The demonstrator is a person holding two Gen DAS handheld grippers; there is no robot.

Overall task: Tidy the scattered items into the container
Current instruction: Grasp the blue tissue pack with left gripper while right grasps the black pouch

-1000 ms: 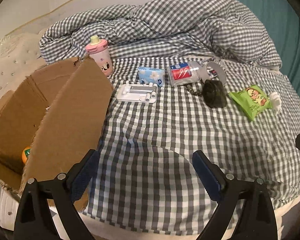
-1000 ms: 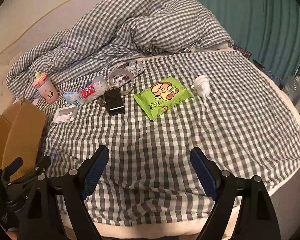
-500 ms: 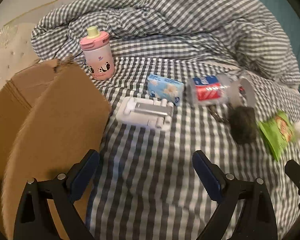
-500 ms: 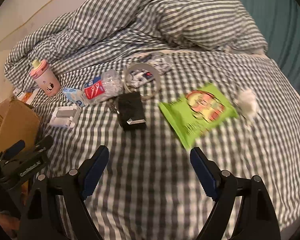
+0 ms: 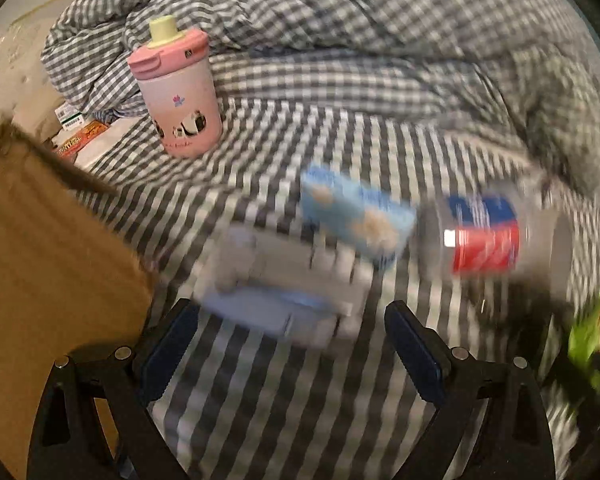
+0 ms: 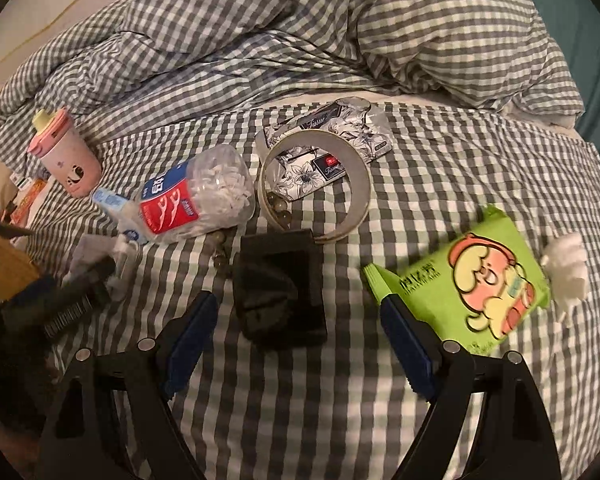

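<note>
The left gripper (image 5: pixel 292 344) has its two blue pads wide apart with nothing between them. It hangs over the checked bed sheet (image 5: pixel 284 408). Just above it in the picture lies a blurry white holder (image 5: pixel 276 284), and a light blue tissue pack (image 5: pixel 356 216) touches the holder's upper right corner. To the right lies a clear jar with a red and blue label (image 5: pixel 484 236). A pink cup (image 5: pixel 176 92) with a yellow spout stands upright at the upper left. The brown cardboard box (image 5: pixel 44 264) fills the left side. A bit of a green pack (image 5: pixel 592 336) shows at the right edge.

The right gripper (image 6: pixel 296 344) is also wide apart and holds nothing. A black wallet-like thing (image 6: pixel 280 288) lies flat just above the gap between its pads. The green wipes pack (image 6: pixel 480 280) lies to the right, partly behind the right pad, with a small white thing (image 6: pixel 566 268) beside it. Above the black thing sit a grey tape ring (image 6: pixel 360 188) on flowery tissue packs (image 6: pixel 340 124), and some small beads (image 6: pixel 280 212). The messy checked blanket (image 6: pixel 300 28) is heaped along the top.
</note>
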